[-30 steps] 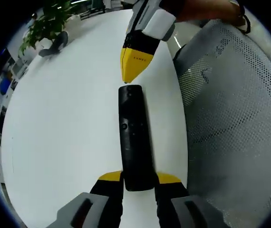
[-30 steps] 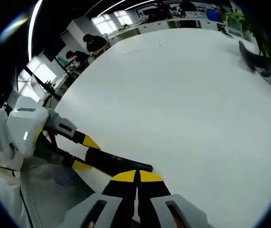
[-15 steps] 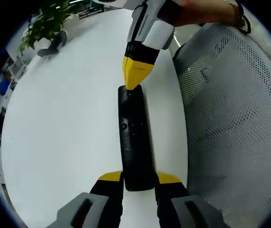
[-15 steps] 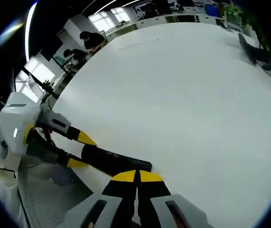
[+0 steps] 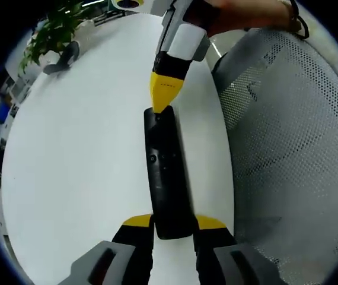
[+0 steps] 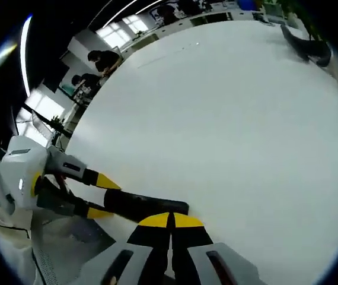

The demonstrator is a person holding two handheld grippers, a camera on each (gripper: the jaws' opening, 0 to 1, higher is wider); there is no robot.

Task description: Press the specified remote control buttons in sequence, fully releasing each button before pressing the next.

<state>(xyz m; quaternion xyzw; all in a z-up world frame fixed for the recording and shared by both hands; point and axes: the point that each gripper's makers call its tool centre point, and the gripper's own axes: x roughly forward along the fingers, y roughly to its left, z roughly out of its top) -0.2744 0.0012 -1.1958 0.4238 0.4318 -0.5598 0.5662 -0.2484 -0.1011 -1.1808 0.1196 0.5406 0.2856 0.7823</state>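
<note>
Black slim remote (image 5: 168, 172) – left hand-held gripper (image 5: 174, 224) clamps | smooth white table (image 5: 80, 148)

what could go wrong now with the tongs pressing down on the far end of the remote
The long black remote control is clamped only at its near end by the left tongs, so the shut right tongs pushing on the far end might tip it. It also lies near the white table edge.
</note>
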